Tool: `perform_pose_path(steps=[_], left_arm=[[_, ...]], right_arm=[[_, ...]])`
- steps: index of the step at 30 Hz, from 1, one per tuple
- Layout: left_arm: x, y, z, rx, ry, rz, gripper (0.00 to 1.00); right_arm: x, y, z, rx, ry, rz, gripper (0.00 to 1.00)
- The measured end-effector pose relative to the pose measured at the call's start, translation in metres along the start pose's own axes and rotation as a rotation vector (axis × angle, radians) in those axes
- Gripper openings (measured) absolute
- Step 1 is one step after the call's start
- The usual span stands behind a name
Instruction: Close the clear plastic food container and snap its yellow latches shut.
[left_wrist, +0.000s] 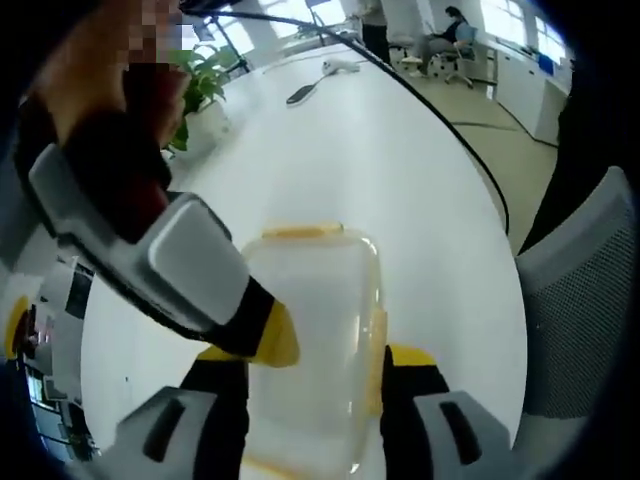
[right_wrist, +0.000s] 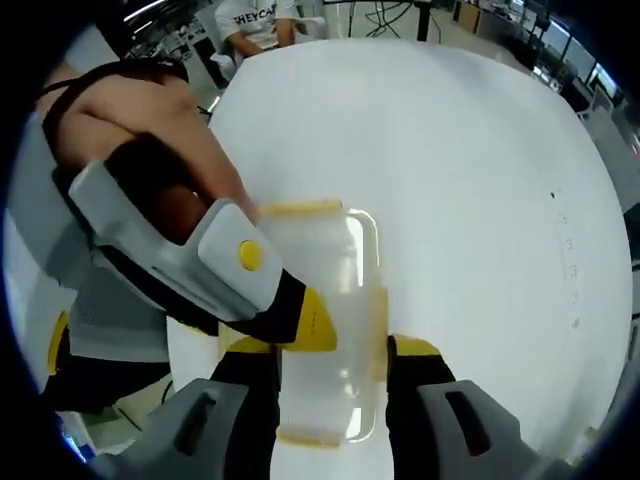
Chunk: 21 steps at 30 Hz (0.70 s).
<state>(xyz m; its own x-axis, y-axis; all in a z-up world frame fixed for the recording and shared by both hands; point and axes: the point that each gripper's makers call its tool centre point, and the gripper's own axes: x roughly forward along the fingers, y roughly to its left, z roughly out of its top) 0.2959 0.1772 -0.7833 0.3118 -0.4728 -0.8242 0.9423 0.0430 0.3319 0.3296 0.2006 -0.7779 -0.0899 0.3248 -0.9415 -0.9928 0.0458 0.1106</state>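
Left gripper view: own yellow-tipped black jaws rise from the bottom edge, one on each long side of the clear rectangular plastic food container. Left gripper clenched around the box; whether the pads truly press its walls cannot be told. A second grey-and-black gripper with a yellow tip comes in from the left, its tip against the container's left edge. Container sits low-centre on the round white table, lid on, a yellow latch at its far end.

Right gripper view: much the same layout. Right gripper straddles the container, jaws close at both flanks, grasping it as far as shows. The other gripper, held by a bare hand, slants in from the left, yellow tip at the box's left rim.

Outward, left gripper view: green potted plant upper left, dark flat object near the table's far edge, black cable along the right rim, grey chair back at right.
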Motion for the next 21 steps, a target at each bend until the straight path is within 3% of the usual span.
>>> perform_pose_path(steps=[10,21], left_arm=[[-0.0020,-0.0007,-0.0012,0.025,0.034,0.002,0.49],[-0.0040,0.0027,0.0004,-0.030,-0.023,-0.021,0.49]], right_arm=[[-0.0026,0.0010,0.0025,-0.058,-0.100,-0.028,0.38],[-0.0056,-0.0004,0.0010,0.030,-0.246,-0.041,0.39]])
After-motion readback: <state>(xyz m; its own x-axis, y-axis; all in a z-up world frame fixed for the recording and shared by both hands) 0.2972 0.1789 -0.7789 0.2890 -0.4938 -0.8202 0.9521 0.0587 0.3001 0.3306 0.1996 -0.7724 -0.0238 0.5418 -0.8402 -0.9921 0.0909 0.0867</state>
